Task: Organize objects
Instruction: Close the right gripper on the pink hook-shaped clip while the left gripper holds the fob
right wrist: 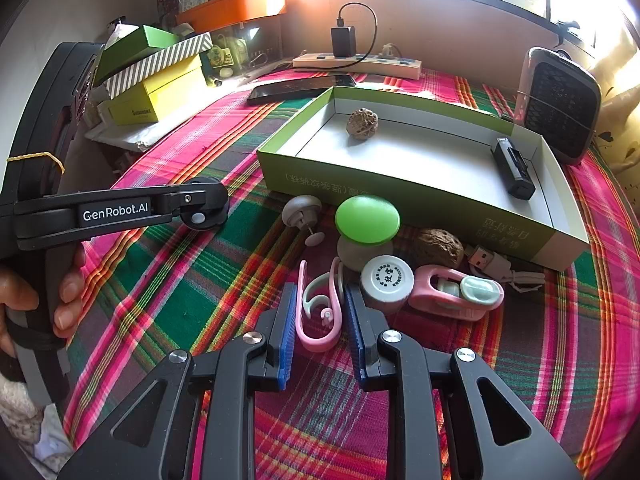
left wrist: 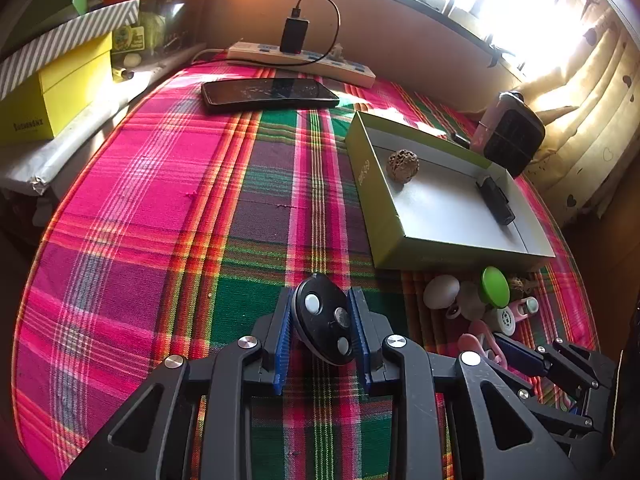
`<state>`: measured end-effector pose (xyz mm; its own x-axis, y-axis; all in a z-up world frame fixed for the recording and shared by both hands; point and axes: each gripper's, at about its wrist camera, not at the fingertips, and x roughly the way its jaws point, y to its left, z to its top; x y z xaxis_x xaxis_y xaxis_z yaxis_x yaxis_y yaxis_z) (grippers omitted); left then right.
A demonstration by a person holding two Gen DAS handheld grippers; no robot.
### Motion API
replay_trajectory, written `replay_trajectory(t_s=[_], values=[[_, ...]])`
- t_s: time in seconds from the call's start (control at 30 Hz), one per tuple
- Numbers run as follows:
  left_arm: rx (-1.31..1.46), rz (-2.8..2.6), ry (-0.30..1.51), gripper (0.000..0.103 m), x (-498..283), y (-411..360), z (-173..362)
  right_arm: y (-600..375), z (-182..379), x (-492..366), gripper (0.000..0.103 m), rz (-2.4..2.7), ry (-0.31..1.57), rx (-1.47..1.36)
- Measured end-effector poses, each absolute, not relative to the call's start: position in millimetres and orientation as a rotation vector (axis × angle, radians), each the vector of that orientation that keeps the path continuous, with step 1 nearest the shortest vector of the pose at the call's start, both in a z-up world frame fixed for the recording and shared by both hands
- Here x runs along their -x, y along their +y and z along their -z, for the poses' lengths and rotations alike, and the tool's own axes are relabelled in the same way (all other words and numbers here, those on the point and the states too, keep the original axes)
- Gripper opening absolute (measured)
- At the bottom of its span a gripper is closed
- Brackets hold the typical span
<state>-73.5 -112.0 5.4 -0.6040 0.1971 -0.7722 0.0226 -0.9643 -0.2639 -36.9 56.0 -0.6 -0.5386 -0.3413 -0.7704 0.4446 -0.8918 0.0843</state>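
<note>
My left gripper (left wrist: 322,316) is shut on a black round disc with white buttons (left wrist: 325,318), held above the plaid cloth; it also shows in the right wrist view (right wrist: 200,204). My right gripper (right wrist: 320,308) has its jaws around a pink and white clip (right wrist: 320,312), which lies on the cloth. A green shallow box (right wrist: 360,184) holds a walnut (right wrist: 362,122) and a black stick device (right wrist: 514,168). In front of the box lie a green-capped mushroom toy (right wrist: 367,216), a grey bottle cap (right wrist: 387,280), a pink clipper (right wrist: 456,292) and a second walnut (right wrist: 438,246).
A phone (left wrist: 270,94), a power strip with charger (left wrist: 304,58) and a small heater (right wrist: 558,104) stand at the back. Stacked yellow and striped boxes (right wrist: 156,76) are at the left. A USB cable (right wrist: 496,262) and a grey knob (right wrist: 302,210) lie by the box.
</note>
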Motion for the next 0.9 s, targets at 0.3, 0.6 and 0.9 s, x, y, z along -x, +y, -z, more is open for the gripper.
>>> replay_trajectory(t_s=[0.3, 0.6, 0.9], values=[[1.344, -2.705, -0.385, 0.024, 72.6, -112.9, -5.2, 56.2, 0.4, 36.2, 0.024, 2.409, 0.165, -1.170], [1.327, -2.732, -0.356, 0.024, 68.4, -113.2, -9.8, 55.2, -1.0, 34.1, 0.024, 2.401, 0.160, -1.166], [1.296, -2.739, -0.339, 0.024, 63.2, -111.7, -20.1, 56.0, -9.8, 30.7, 0.024, 2.406, 0.152, -1.139]])
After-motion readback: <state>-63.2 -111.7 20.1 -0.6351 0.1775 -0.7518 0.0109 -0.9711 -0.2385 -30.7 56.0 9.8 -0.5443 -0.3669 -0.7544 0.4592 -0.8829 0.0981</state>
